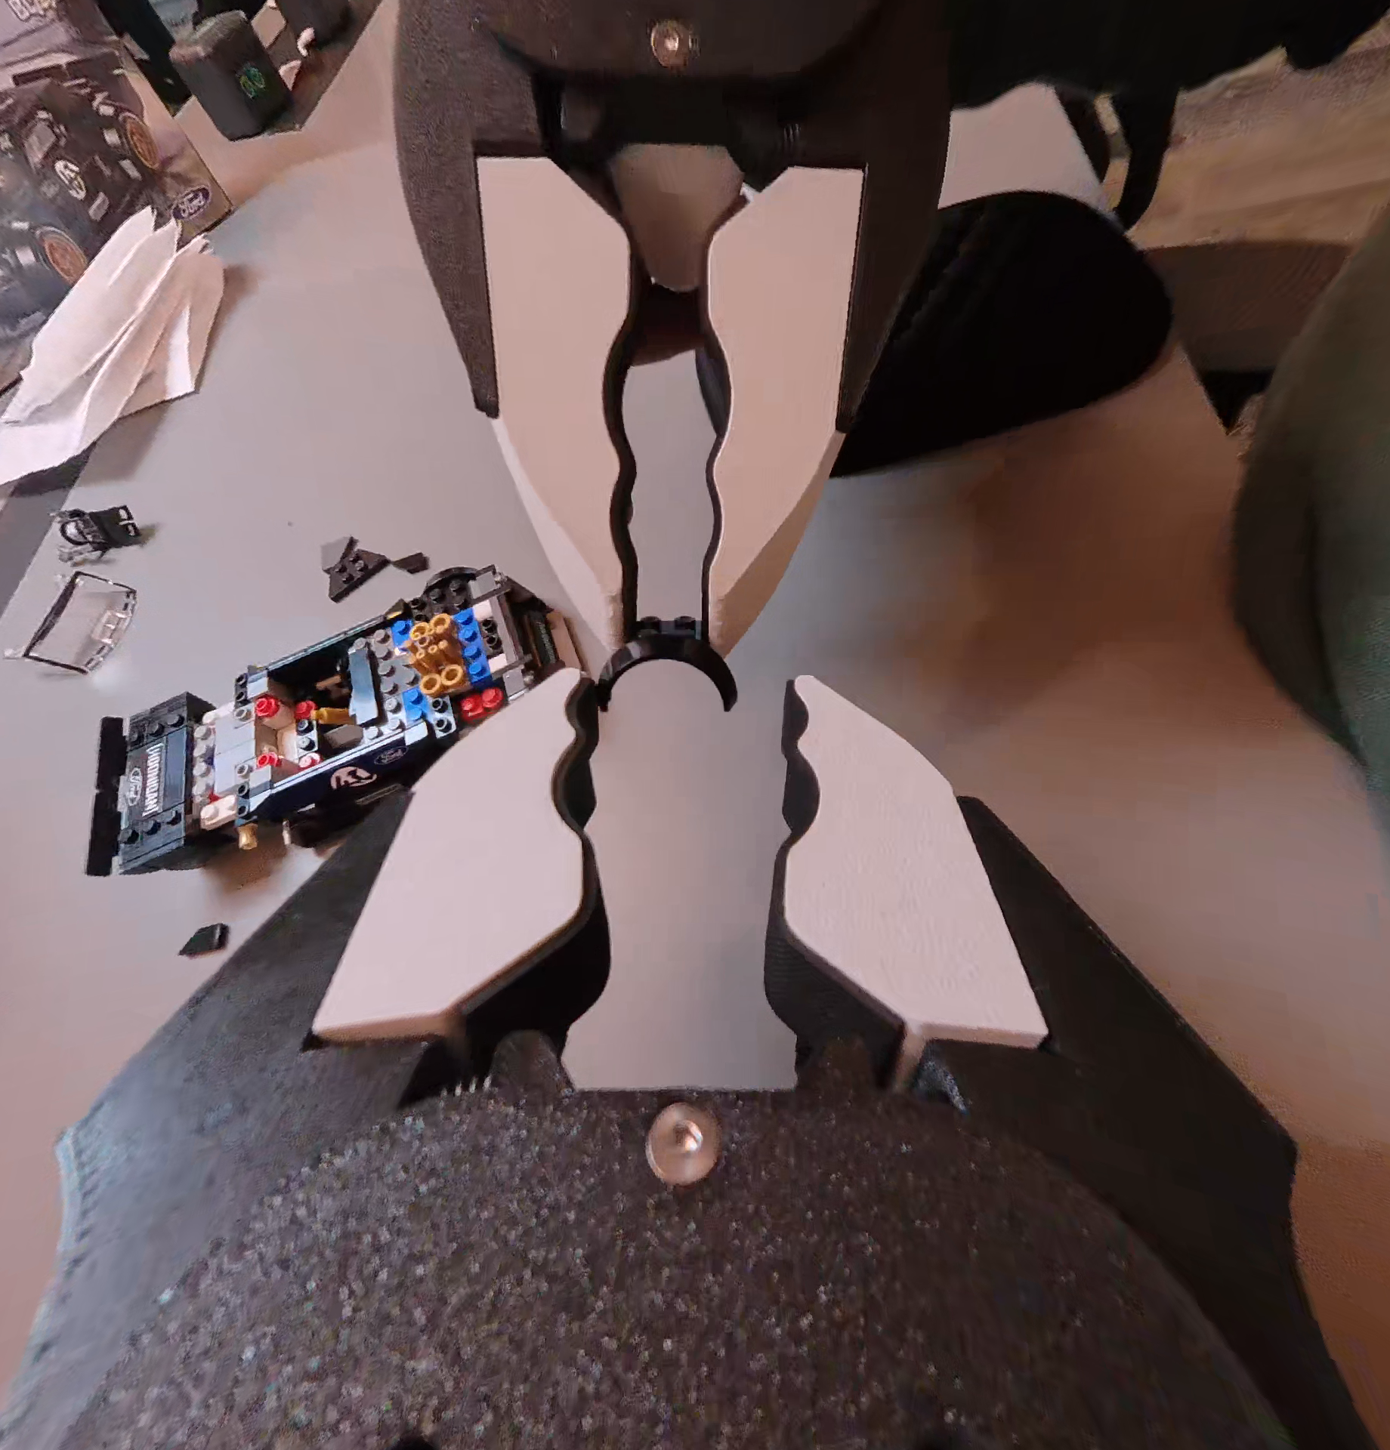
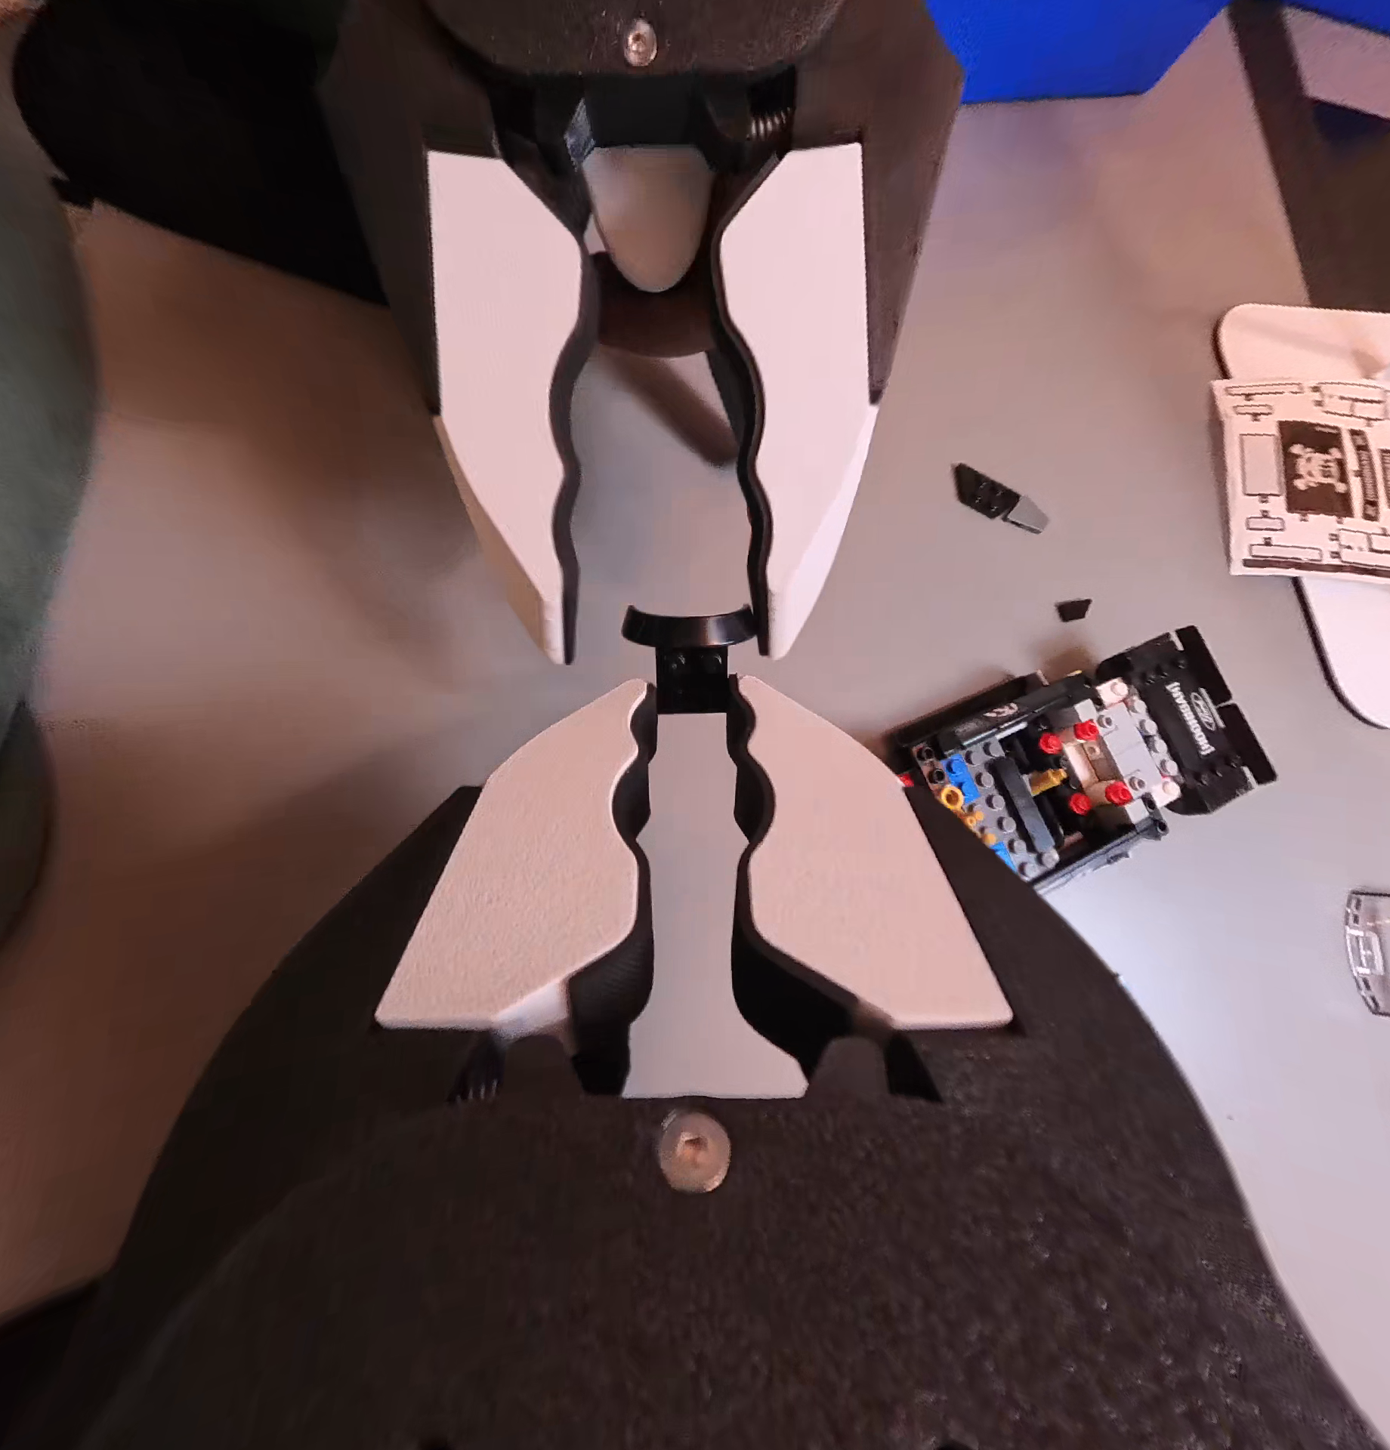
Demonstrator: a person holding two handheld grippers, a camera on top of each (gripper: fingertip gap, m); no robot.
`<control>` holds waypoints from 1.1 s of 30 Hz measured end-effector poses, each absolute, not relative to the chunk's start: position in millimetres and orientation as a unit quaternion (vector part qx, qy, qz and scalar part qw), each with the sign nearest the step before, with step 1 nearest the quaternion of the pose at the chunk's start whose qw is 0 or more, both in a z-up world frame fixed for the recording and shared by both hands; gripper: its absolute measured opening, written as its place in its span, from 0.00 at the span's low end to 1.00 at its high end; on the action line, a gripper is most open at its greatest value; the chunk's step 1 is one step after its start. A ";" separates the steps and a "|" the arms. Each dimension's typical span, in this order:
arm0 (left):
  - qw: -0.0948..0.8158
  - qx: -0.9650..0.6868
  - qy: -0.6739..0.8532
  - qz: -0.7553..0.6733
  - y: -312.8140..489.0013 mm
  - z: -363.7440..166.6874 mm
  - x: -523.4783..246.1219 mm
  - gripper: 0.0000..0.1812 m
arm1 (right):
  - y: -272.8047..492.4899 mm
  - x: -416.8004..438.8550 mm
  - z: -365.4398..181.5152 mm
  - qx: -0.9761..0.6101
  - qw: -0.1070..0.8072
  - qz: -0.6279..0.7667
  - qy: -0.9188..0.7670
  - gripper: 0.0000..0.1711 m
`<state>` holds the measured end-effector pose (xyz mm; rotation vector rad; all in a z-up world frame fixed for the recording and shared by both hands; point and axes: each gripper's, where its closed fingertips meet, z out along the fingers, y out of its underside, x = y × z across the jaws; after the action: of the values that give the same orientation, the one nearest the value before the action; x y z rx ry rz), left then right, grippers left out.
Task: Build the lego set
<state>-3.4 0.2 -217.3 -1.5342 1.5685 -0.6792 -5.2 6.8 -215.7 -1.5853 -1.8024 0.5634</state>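
A half-built Lego car [image 1: 299, 730] with blue, grey, red and gold pieces lies on the grey table; it also shows in the right wrist view [image 2: 1084, 777]. My two grippers face each other above the table. My right gripper [image 2: 693, 686] is shut on the studded base of a black wheel-arch piece [image 2: 684, 628]. My left gripper [image 1: 688, 690] is open, its fingertips on either side of the arch [image 1: 664, 655]. The arch's one end touches or nearly touches one left fingertip [image 1: 578, 690]; the other fingertip stands apart from it.
The set's box [image 1: 48, 157], a torn white paper bag [image 1: 111, 353], a clear windscreen [image 1: 80, 620] and loose black pieces [image 1: 362, 565] lie beyond the car. A sticker sheet [image 2: 1312, 479] rests on a white tray [image 2: 1351, 667]. A person in green [image 1: 1343, 549] sits at the table's edge. The tips of both grippers are at nearly the same place.
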 end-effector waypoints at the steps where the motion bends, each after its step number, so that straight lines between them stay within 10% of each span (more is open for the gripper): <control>1: 0.410 -0.612 0.624 -0.262 2.4 -219.3 -3.9 0.23 | 7.3 -4.9 -217.8 -0.605 0.322 0.212 -0.697 0.10; 33: 0.395 -0.730 0.500 -0.249 73.8 -255.5 -5.4 0.16 | 82.3 30.4 -235.8 -0.655 0.295 0.209 -0.663 0.15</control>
<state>-5.4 73.8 -255.5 -1.8503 1.2673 -0.6309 30.4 82.3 -235.8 -1.7443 -1.7648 0.5568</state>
